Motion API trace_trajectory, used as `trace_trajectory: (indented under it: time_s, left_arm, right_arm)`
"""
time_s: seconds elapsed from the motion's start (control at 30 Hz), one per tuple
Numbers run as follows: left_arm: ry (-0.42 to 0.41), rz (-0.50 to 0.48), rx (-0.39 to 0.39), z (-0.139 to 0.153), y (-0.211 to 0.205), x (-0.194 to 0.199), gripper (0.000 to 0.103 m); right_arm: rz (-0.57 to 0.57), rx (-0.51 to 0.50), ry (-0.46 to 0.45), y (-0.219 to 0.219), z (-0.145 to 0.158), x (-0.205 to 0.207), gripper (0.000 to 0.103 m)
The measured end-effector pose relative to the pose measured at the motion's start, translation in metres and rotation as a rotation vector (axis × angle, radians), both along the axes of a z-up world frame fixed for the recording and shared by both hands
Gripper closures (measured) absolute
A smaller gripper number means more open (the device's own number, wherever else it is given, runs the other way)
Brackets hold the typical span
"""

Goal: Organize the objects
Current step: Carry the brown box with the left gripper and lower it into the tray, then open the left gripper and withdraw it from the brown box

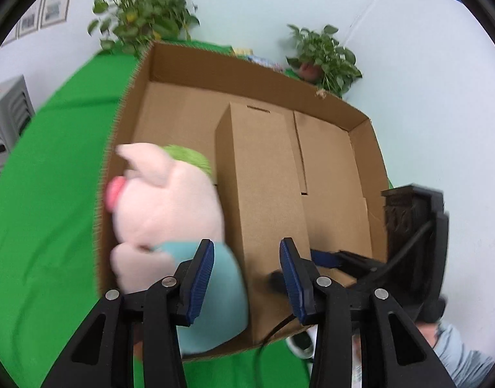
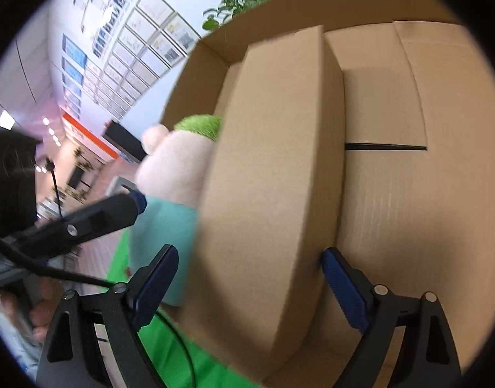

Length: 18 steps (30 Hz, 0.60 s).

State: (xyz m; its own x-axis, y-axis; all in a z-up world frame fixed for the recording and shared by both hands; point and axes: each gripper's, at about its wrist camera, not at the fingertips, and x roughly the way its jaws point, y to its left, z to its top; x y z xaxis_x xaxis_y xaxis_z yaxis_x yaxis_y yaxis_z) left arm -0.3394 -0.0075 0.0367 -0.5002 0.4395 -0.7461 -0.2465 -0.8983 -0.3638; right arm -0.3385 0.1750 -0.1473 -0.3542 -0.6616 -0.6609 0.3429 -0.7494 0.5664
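A large open cardboard box [image 1: 231, 71] [image 2: 280, 3] sits on the green table [image 1: 47, 194]. Inside it a narrow brown carton [image 1: 260, 177] [image 2: 273, 161] stands on edge. A pink plush pig [image 1: 170, 207] [image 2: 176, 168] with green hair and a teal outfit leans against the carton's left side. My left gripper [image 1: 247, 274] is partly closed; the teal body fills the left of its gap and cardboard shows beside the right pad. Whether the pads press is unclear. My right gripper [image 2: 250, 278] straddles the carton's near end, its left pad apart from it.
Two potted plants [image 1: 144, 13] [image 1: 322, 55] stand behind the box at the table's far edge. A grey unit [image 1: 5, 119] is off the table on the left. A person's sleeve [image 1: 457, 349] and a black cable [image 2: 69, 274] lie near the grippers.
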Motion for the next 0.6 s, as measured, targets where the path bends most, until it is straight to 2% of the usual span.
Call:
trace_trajectory:
  time_s: [0.1,0.17,0.27,0.37,0.43,0.5,0.6]
  left_arm:
    - [0.024,0.025,-0.024,0.003,-0.024,0.015,0.06]
    - [0.026,0.048,-0.022,-0.001,-0.038,0.021,0.06]
    - [0.021,0.082,-0.028,-0.007,-0.06,0.027,0.057]
    - [0.031,0.112,-0.06,-0.015,-0.075,0.03,0.054]
    - [0.024,0.128,-0.047,-0.024,-0.081,0.024,0.053]
    - [0.038,0.123,-0.012,-0.026,-0.088,0.025,0.052]
    - [0.058,0.099,-0.038,-0.026,-0.087,0.031,0.05]
  right_arm:
    - [-0.009,0.038,0.026,0.002,-0.001,0.003,0.017]
    - [-0.011,0.112,0.057,-0.008,-0.005,-0.002,0.033]
    - [-0.039,0.143,0.067,-0.008,-0.007,0.001,0.046]
    - [-0.08,0.105,0.041,-0.001,-0.007,-0.003,0.048]
    - [-0.106,0.098,0.033,-0.003,-0.012,0.004,0.048]
    - [-0.126,0.096,0.028,-0.008,-0.01,0.002,0.048]
    - [-0.15,0.069,0.003,-0.006,-0.009,0.004,0.045]
